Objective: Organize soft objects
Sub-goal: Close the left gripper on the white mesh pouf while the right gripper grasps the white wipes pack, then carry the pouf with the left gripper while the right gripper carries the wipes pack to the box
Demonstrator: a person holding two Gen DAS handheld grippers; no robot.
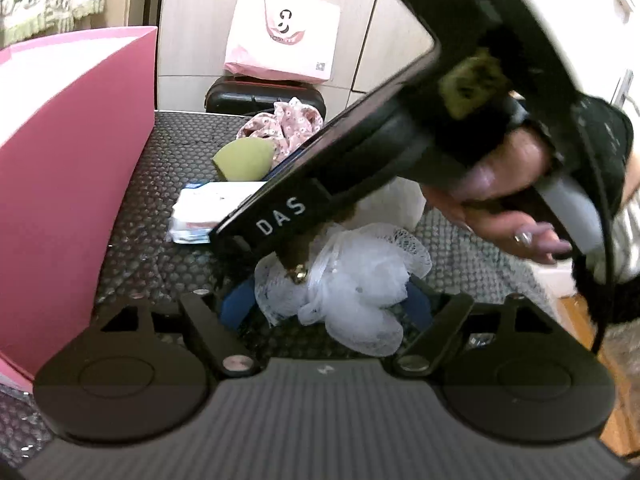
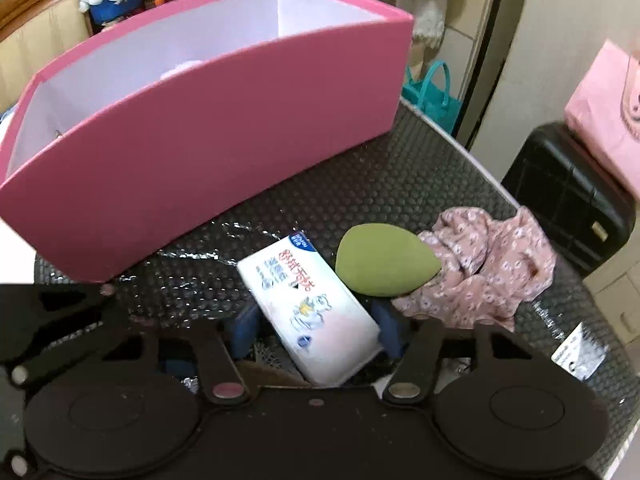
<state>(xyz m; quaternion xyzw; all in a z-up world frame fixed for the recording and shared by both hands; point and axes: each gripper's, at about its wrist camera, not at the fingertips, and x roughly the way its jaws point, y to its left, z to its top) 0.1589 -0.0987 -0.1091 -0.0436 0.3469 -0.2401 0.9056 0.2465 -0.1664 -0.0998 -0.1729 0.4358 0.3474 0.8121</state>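
My left gripper (image 1: 332, 304) is open with its blue fingers on either side of a white mesh bath pouf (image 1: 352, 292) on the black mat. My right gripper (image 2: 316, 324) is open around a white tissue pack (image 2: 308, 304), its blue fingers at the pack's sides. A green teardrop sponge (image 2: 380, 260) lies beside the pack, and a pink floral cloth (image 2: 488, 268) lies to its right. The pink box (image 2: 208, 144) stands open behind them. In the left wrist view the right gripper's body (image 1: 360, 152) crosses above the tissue pack (image 1: 208, 212), sponge (image 1: 244, 158) and cloth (image 1: 284, 124).
A black dotted mat (image 2: 400, 184) covers the table. A black suitcase (image 2: 568, 200) and a pink tote bag (image 1: 280, 36) stand past the table's far edge. A small white label (image 2: 576, 348) lies on the mat at right. The pink box (image 1: 72, 160) stands on my left.
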